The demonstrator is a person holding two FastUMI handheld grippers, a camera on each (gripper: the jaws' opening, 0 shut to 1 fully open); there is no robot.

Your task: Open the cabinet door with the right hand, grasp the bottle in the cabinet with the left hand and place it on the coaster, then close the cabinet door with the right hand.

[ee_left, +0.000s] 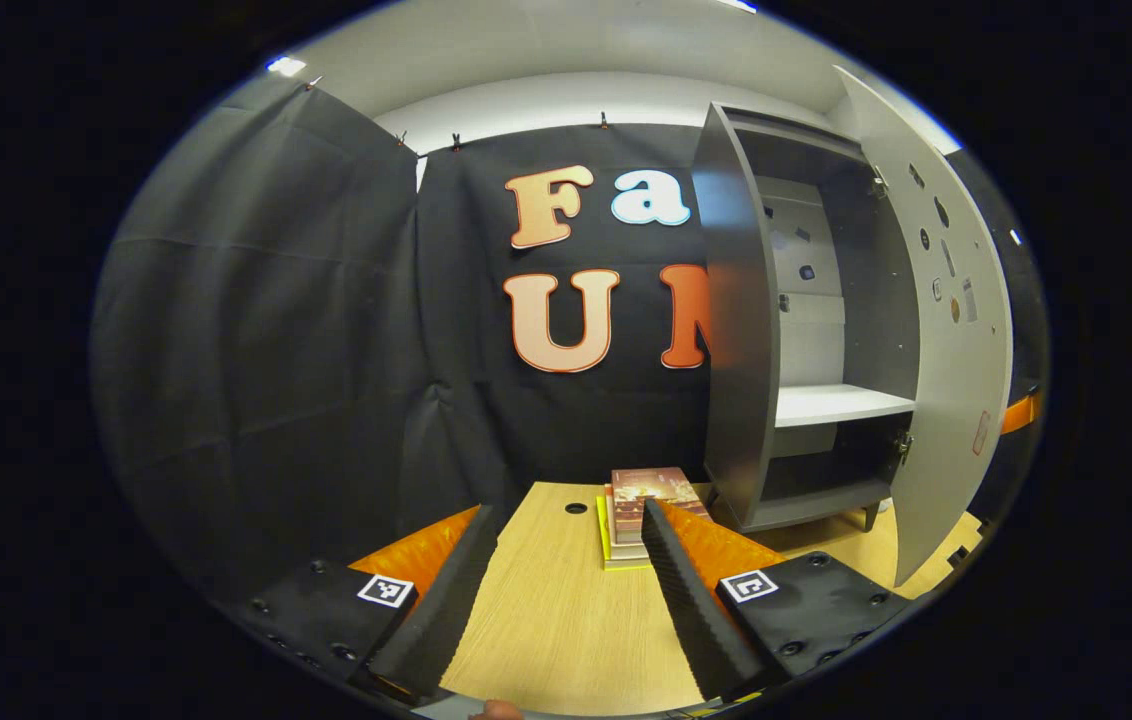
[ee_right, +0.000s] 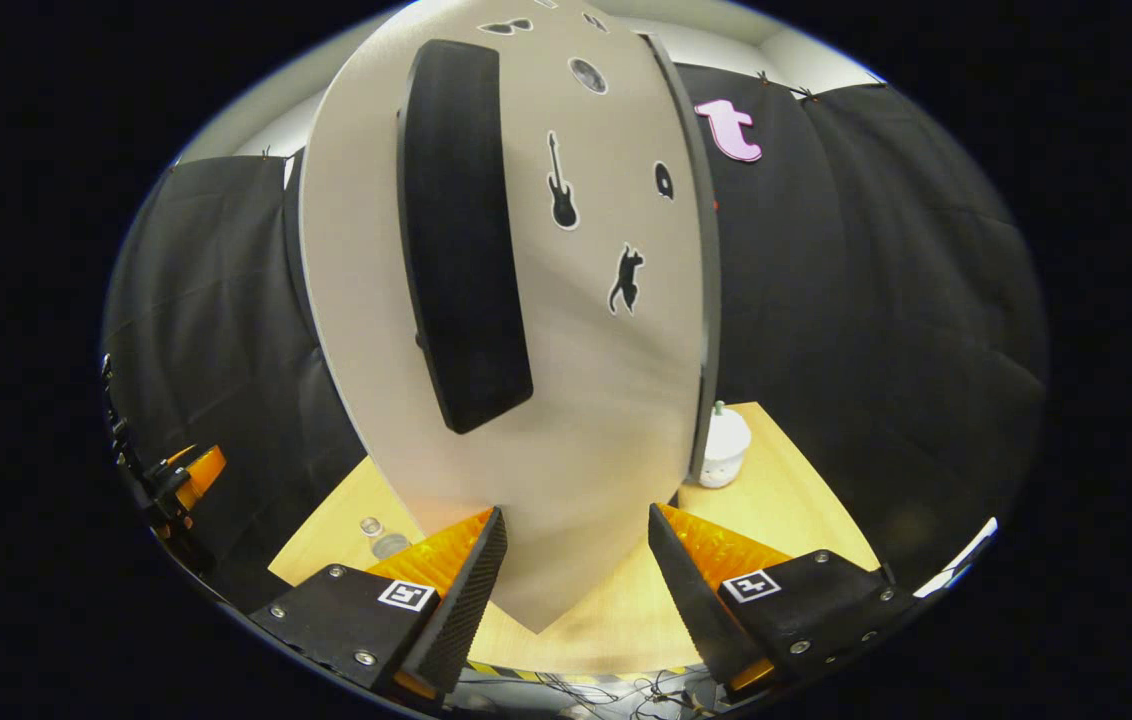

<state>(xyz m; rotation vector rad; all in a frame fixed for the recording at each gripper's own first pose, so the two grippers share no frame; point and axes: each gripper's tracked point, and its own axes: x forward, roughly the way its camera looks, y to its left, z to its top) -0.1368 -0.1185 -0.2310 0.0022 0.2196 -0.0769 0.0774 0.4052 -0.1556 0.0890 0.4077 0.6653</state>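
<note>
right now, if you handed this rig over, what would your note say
Left gripper: open, holding nothing, above the table, pointing at the stack of books.
Right gripper: open, facing the outer side of the cabinet door, below its black handle.
Cabinet: door swung wide open.
A small clear object beside a round disc could be the bottle and coaster; too small to confirm.
Done: door opened.
Left: check the bottle, then close the door with the right.
</note>
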